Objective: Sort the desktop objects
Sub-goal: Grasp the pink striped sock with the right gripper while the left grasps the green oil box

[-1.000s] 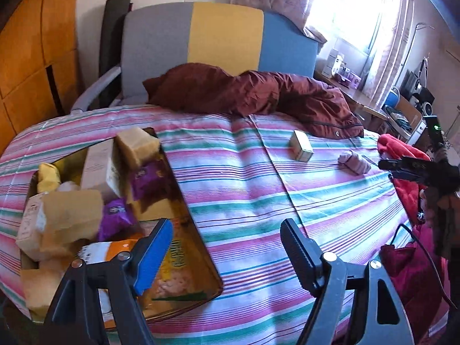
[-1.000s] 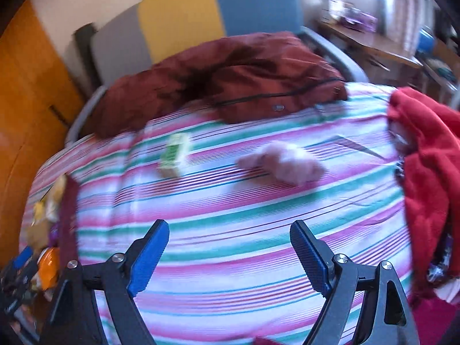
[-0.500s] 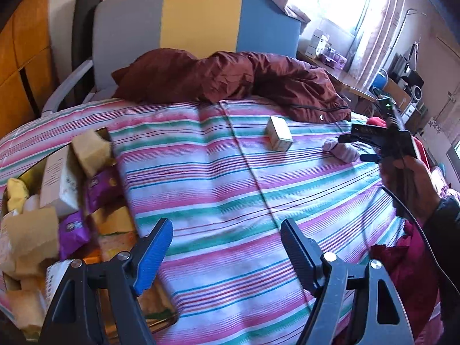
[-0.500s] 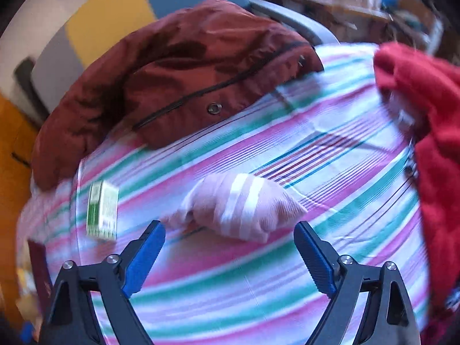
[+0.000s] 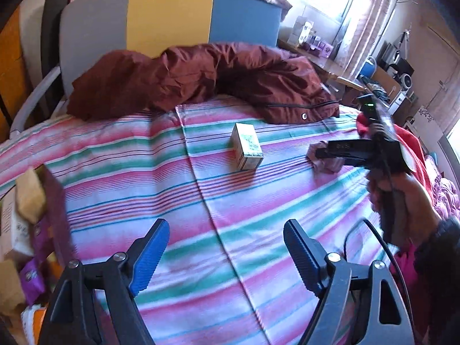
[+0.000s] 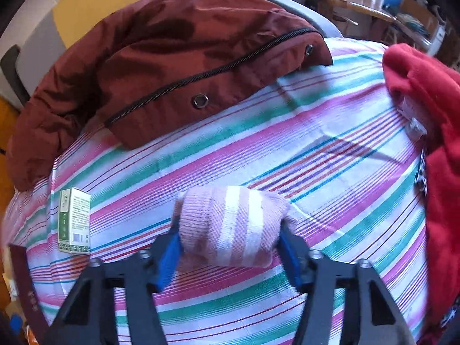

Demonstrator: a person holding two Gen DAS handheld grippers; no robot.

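The right tongs (image 6: 230,247) grip a rolled pink striped sock (image 6: 230,227) on the striped bedsheet (image 6: 287,149); the left tongs (image 5: 227,253) hang wide apart over it; a small green-and-white box (image 5: 247,146) lies beyond; farther back sprawls a maroon jacket (image 5: 201,77).

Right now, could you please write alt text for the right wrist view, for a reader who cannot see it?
The right gripper is closed on a rolled pink sock with white stripes, on a bed sheet striped in pink, green and white. A small green and white box lies to the left, a dark red jacket behind, and red clothing at the right edge.
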